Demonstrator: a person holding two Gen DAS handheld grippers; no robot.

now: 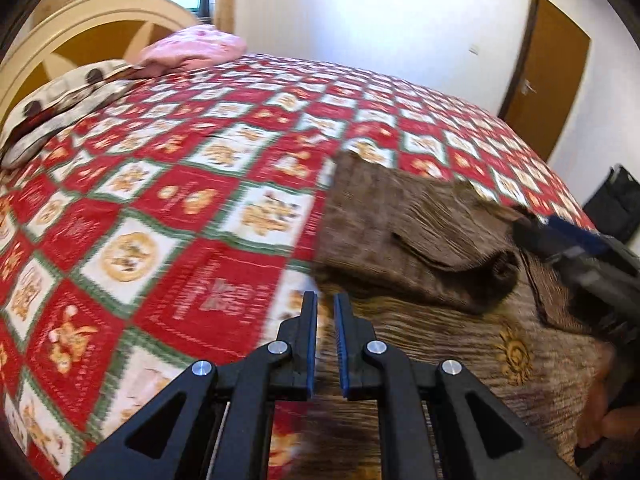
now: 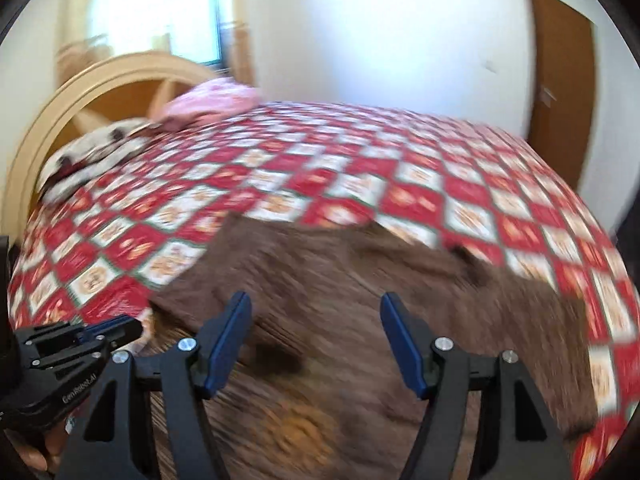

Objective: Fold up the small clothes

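Daylight from the window [image 2: 192, 16] lit my room brightly; motion blur smeared the quilt [image 2: 320, 184], worse in my right view, and fisheye bent the edges.
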